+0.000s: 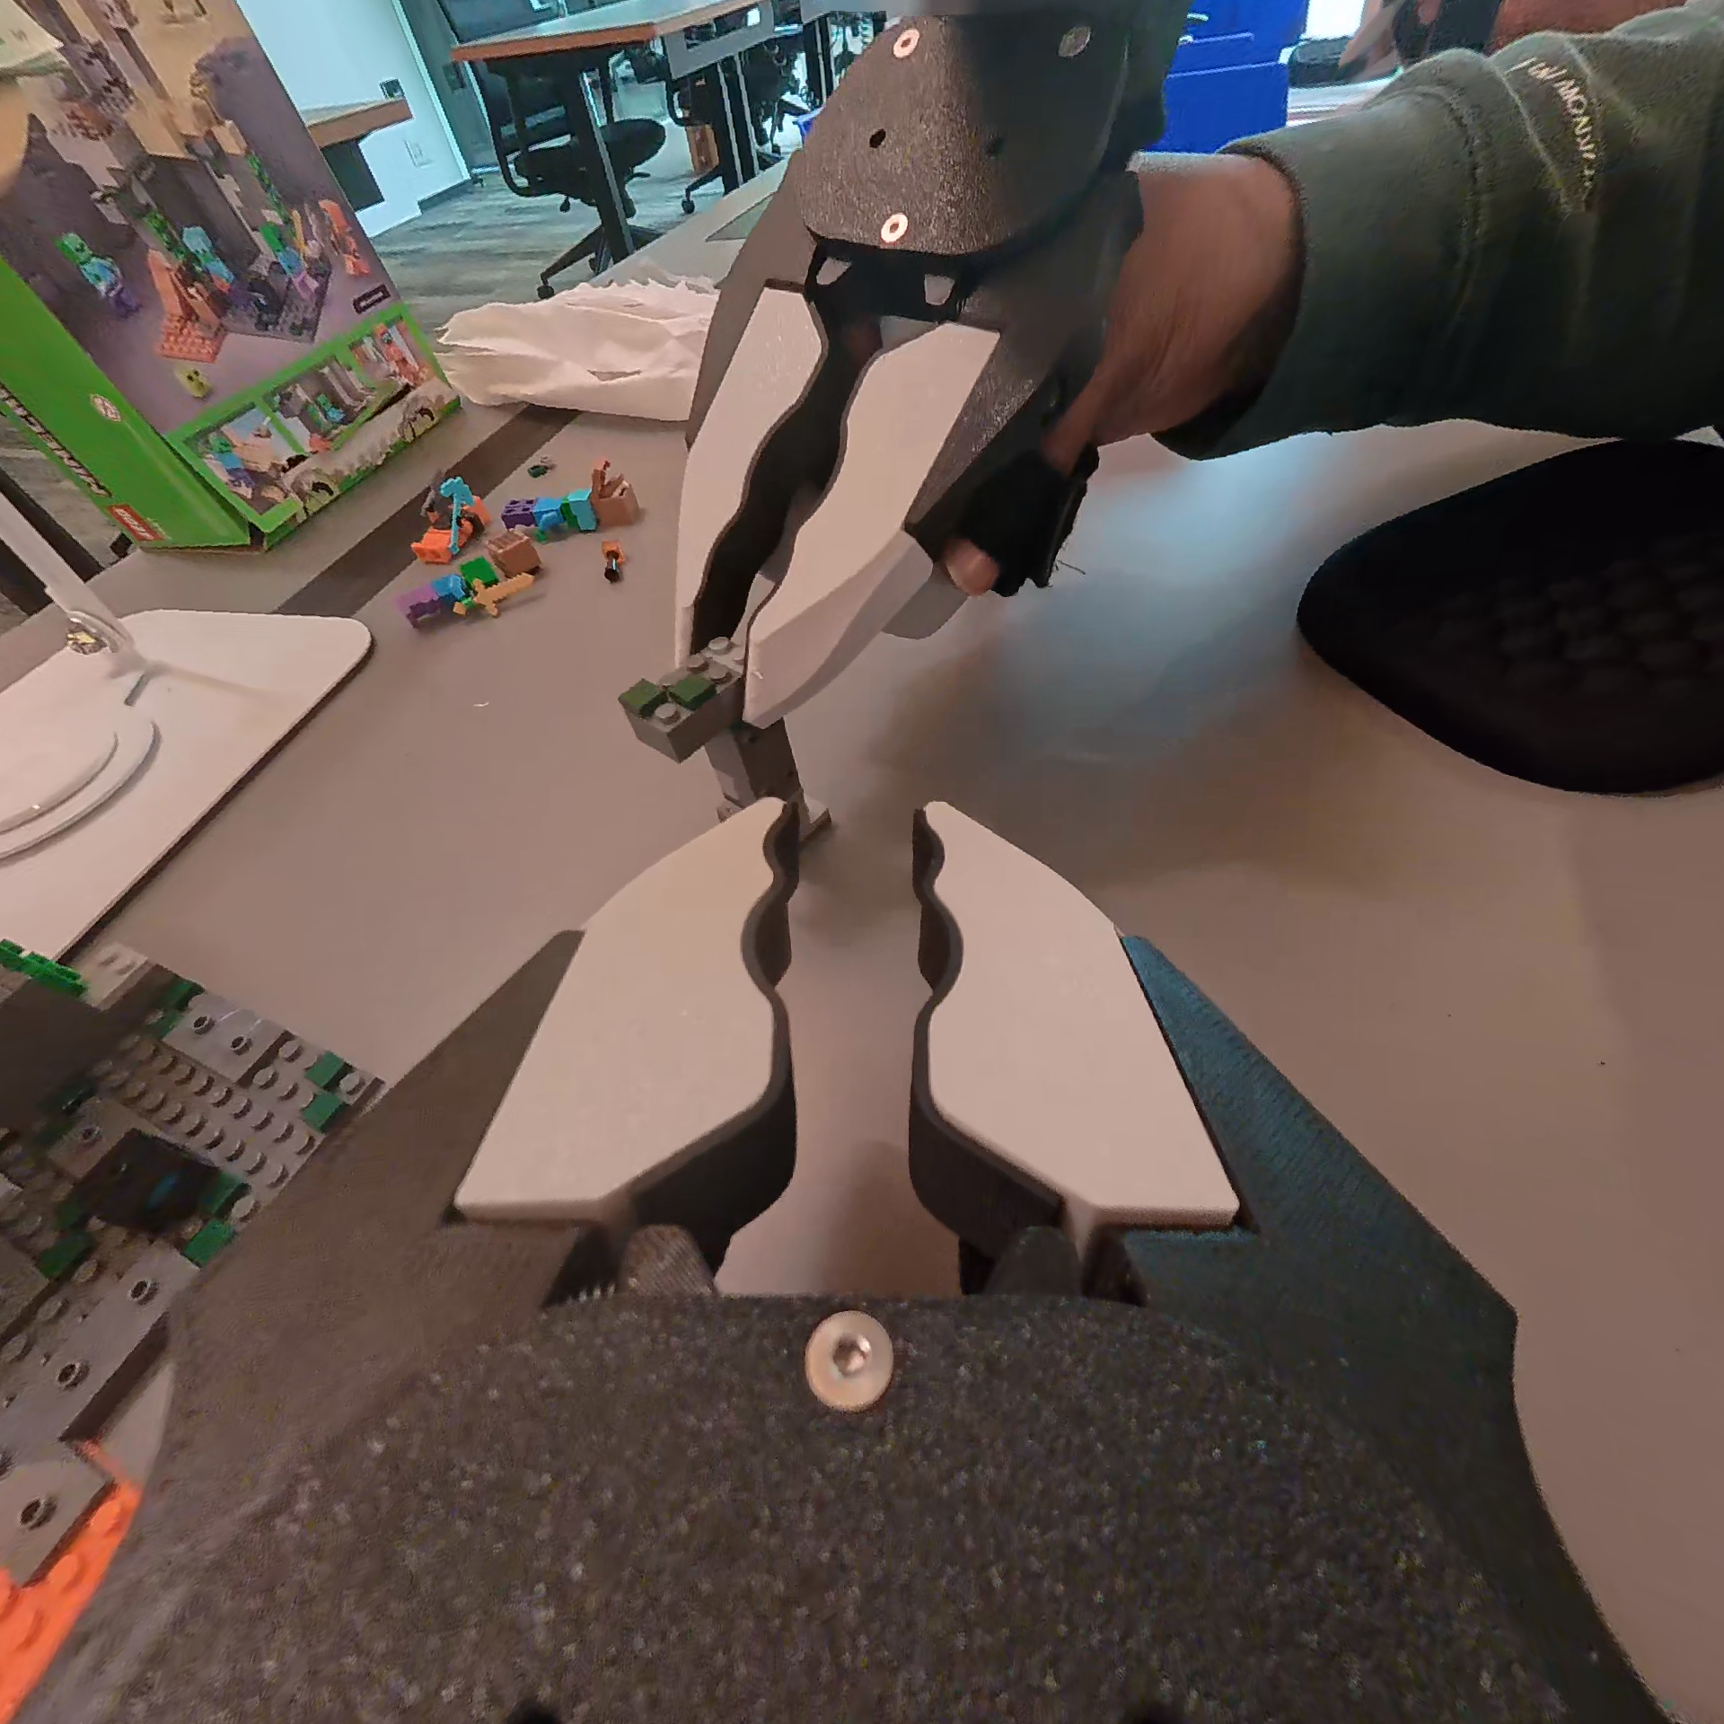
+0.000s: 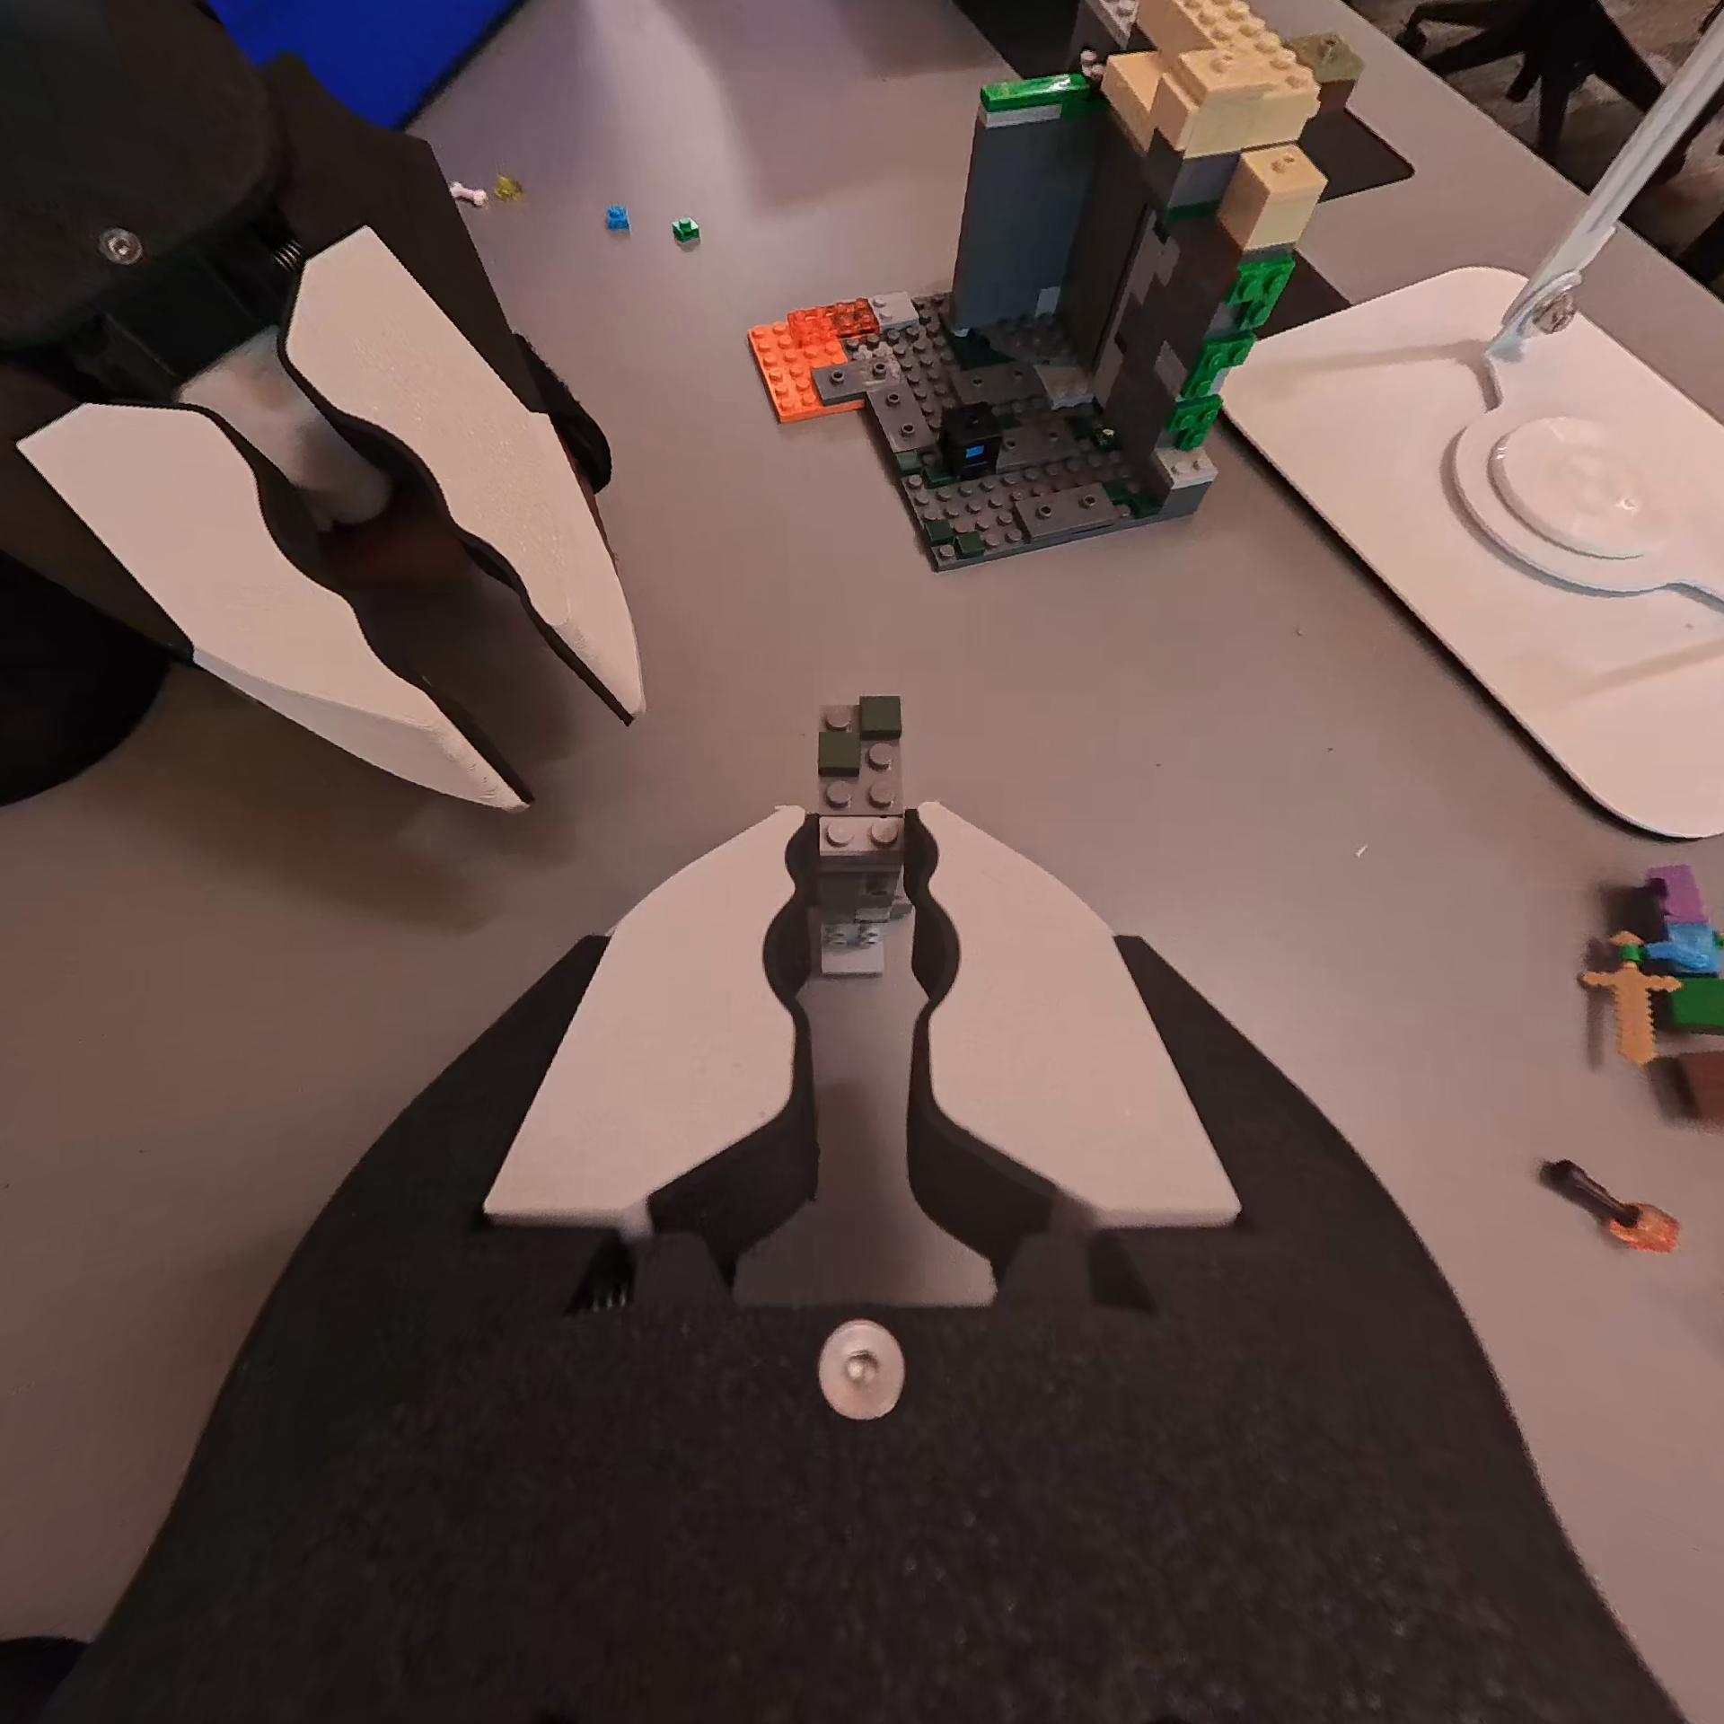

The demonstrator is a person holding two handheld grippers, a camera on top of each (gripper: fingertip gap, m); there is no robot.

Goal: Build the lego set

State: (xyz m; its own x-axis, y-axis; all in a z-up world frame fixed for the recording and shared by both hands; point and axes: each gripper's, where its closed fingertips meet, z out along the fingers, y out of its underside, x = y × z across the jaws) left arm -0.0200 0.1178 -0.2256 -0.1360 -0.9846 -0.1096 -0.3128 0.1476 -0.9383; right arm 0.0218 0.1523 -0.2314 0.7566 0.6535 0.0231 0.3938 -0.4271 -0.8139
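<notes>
My right gripper (image 2: 860,813) is shut on a small grey Lego pillar (image 2: 858,844) with two dark green tiles on its overhanging top. The pillar's foot is at or just above the grey table. In the left wrist view the right gripper (image 1: 728,676) comes down from above with the pillar (image 1: 686,709) in its tips. My left gripper (image 1: 856,821) is open and empty, its left fingertip right beside the pillar's foot. It also shows at the upper left of the right wrist view (image 2: 578,756). The main Lego build (image 2: 1073,373) stands beyond, with a grey baseplate, orange plates and a tall tan-topped wall.
A white lamp base (image 2: 1493,522) lies right of the build. Loose minifigures and bricks (image 1: 504,550) lie by the Lego box (image 1: 187,326) and white paper bags (image 1: 597,354). A torch piece (image 2: 1614,1213) and tiny bricks (image 2: 653,222) lie apart. A black chair seat (image 1: 1539,616) is at the table's edge. Tip to tip, the grippers are about 6 centimeters apart. It is some 20 centimeters from my right tips to the main Lego build (image 2: 1073,373).
</notes>
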